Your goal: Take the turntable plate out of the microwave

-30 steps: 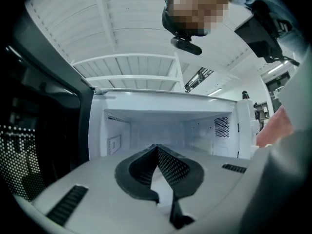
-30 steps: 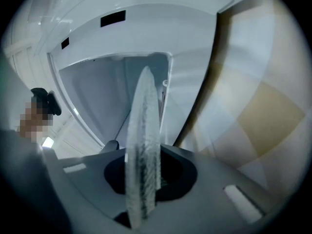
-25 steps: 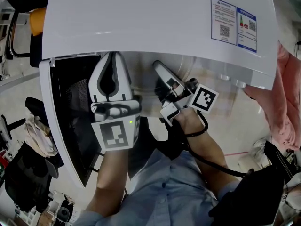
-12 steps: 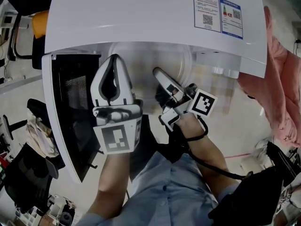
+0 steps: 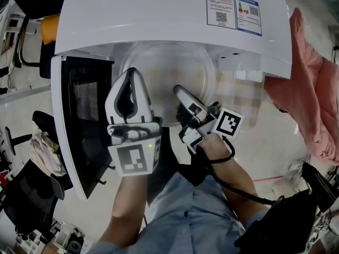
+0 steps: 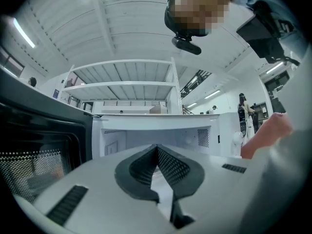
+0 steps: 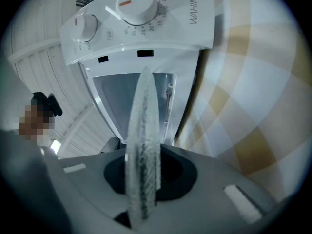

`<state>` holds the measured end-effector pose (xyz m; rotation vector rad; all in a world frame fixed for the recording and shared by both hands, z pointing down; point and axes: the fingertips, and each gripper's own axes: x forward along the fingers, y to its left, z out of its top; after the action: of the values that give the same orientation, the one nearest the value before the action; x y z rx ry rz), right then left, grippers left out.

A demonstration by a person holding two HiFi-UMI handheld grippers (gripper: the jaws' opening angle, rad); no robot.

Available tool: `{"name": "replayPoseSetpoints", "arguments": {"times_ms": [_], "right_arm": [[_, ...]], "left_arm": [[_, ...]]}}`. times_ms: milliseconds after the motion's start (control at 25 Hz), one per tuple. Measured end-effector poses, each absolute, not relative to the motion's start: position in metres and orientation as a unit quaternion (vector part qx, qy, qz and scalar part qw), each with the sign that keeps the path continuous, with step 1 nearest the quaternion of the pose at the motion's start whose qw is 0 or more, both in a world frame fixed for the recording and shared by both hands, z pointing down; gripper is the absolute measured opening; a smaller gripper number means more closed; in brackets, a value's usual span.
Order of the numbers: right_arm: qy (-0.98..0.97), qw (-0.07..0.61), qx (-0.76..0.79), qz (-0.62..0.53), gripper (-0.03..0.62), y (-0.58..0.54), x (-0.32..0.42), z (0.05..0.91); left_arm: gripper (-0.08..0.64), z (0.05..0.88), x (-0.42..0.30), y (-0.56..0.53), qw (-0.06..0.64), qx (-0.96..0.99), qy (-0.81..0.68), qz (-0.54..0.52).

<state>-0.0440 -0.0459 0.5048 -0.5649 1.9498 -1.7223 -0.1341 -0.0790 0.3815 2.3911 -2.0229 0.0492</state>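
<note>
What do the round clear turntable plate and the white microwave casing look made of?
The round clear turntable plate: probably glass, glossy; the surface beneath shows through, and its edge looks thick and frosted. The white microwave casing: likely painted sheet metal, smooth with soft sheen.

The microwave (image 5: 175, 20) stands on a checked cloth (image 5: 249, 105), and its door (image 5: 79, 120) hangs open at the left. The turntable plate (image 5: 169, 62) reaches out of the cavity toward the person. Its near rim sits between the jaws of the right gripper (image 5: 177, 88). The left gripper (image 5: 130, 70), jaws together, is between the door and the right gripper, over the left part of the plate. A garment (image 5: 312, 89) hangs to the right of the microwave.
</note>
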Motion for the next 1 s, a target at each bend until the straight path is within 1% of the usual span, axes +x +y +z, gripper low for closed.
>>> {"name": "replayPoseSetpoints", "arguments": {"times_ms": [280,480,880,1000], "right_arm": [[0.711,0.235,-0.197,-0.633,0.026,-0.029,-0.038,0.498],[0.710,0.231,-0.193,-0.637,0.026,-0.017,-0.032,0.486],[0.718,0.218,-0.174,-0.638,0.026,0.007,-0.020,0.433],[0.719,0.218,-0.168,-0.639,0.026,0.012,-0.017,0.415]], "left_arm": [[0.006,0.372,-0.125,-0.072,0.001,0.763,-0.646,0.017],[0.006,0.349,-0.122,-0.068,-0.009,0.758,-0.652,-0.001],[0.006,0.299,-0.120,-0.054,-0.025,0.758,-0.652,0.013],[0.006,0.279,-0.117,-0.050,-0.031,0.760,-0.649,0.002]]}}
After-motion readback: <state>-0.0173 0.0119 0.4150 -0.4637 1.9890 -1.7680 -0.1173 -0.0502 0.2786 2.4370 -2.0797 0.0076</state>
